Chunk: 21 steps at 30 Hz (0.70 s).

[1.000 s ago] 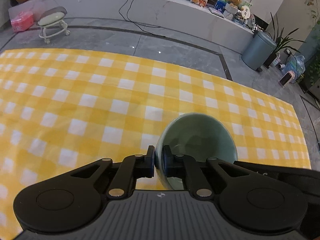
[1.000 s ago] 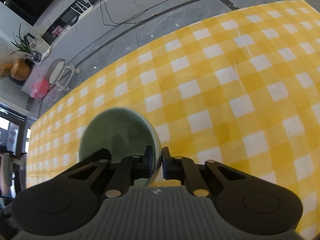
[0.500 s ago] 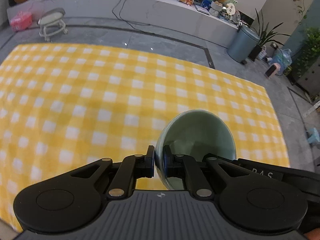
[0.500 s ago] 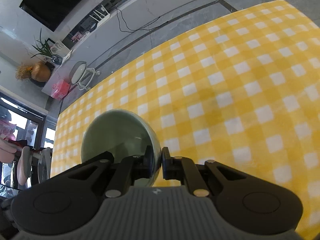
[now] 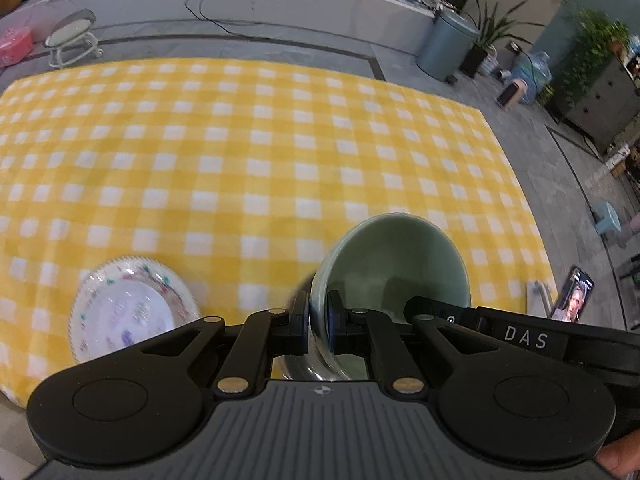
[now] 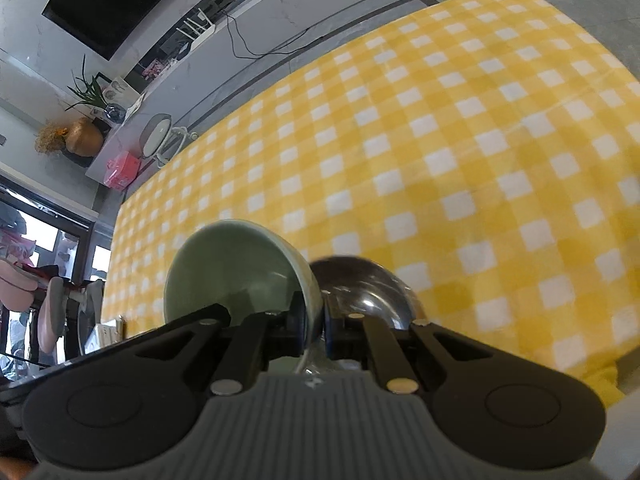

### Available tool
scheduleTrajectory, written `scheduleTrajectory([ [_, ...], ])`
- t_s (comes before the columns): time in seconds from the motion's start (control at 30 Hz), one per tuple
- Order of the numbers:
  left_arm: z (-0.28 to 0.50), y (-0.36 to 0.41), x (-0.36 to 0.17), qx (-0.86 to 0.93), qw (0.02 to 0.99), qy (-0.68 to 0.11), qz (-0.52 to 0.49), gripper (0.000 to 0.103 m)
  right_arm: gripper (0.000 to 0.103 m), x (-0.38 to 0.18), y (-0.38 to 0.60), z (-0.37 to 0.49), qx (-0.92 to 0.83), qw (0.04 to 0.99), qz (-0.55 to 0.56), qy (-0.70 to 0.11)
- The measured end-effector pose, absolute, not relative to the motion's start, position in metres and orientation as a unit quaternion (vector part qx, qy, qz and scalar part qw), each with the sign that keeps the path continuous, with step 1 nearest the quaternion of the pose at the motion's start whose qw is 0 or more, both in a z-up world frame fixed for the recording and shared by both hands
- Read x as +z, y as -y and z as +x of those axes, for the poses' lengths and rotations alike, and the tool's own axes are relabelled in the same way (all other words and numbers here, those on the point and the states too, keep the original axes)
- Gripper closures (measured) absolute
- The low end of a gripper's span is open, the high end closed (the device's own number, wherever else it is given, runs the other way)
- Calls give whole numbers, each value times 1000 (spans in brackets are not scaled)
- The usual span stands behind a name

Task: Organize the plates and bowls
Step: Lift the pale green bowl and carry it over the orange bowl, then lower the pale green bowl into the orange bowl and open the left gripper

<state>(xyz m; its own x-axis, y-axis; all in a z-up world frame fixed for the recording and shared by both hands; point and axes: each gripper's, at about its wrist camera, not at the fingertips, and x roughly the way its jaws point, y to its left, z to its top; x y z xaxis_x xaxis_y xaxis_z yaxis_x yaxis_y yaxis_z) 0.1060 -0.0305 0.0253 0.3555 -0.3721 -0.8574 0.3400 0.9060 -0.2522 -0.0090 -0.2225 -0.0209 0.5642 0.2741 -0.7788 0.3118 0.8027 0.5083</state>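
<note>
You're holding a pale green bowl in each claw right now. Your left gripper (image 5: 318, 326) is pinching the rim of its green bowl (image 5: 394, 258), one pad inside the wall and one outside, and the bowl is hanging tilted in the air above the near right part of the yellow checked cloth (image 5: 256, 152). Your right gripper (image 6: 316, 326) is doing the same thing, squeezing the rim of the second green bowl (image 6: 236, 264) over the cloth's near edge. A shiny metal bowl (image 6: 368, 292) is sitting on the cloth just beside that one, right under your claw. A white floral plate (image 5: 128, 310) is lying by the near left edge.
</note>
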Motion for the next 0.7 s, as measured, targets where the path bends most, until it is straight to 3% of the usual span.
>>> scheduleTrajectory([
  [0.7, 108, 51, -20, -228, 780, -580, 55, 93, 99, -60, 230, -4, -17, 815, 259, -519],
])
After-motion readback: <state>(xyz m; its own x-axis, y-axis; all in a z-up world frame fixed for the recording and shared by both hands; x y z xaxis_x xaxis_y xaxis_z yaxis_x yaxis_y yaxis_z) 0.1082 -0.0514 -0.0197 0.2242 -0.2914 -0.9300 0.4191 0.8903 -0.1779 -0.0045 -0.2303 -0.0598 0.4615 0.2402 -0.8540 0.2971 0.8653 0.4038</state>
